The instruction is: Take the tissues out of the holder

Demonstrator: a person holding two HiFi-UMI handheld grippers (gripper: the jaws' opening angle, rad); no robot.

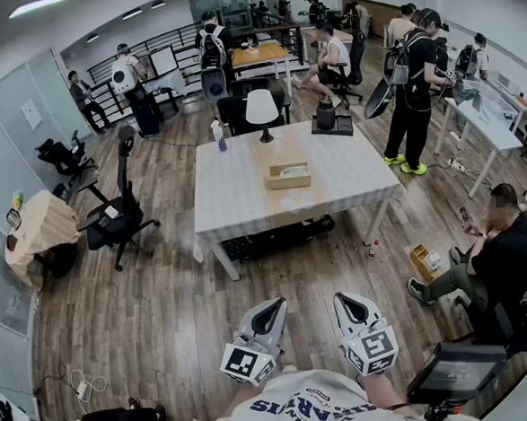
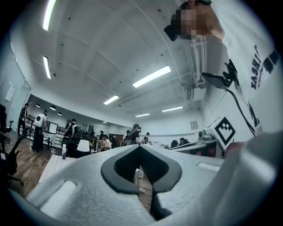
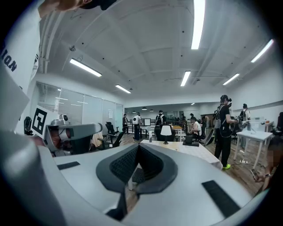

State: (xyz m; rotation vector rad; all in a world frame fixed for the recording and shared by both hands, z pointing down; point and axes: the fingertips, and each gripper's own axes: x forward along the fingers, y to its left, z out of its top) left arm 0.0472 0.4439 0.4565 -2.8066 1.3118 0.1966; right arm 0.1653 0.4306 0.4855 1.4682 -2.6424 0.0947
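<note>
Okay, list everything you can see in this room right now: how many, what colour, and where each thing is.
table: one, white, middle of the room
tissue holder: one, light wood, on the table
tissues: white, in the holder; count unclear
lamp: one, white shade, table's far edge
spray bottle: one, pale, table's far left
office chairs: at least two, black, left of the table
seated person: one, dark clothes, on the floor at right
standing person: one, black clothes, right of the table
other people: several, far side
left gripper: pale grey, shut, empty, bottom of the head view
right gripper: pale grey, shut, empty, beside it
</note>
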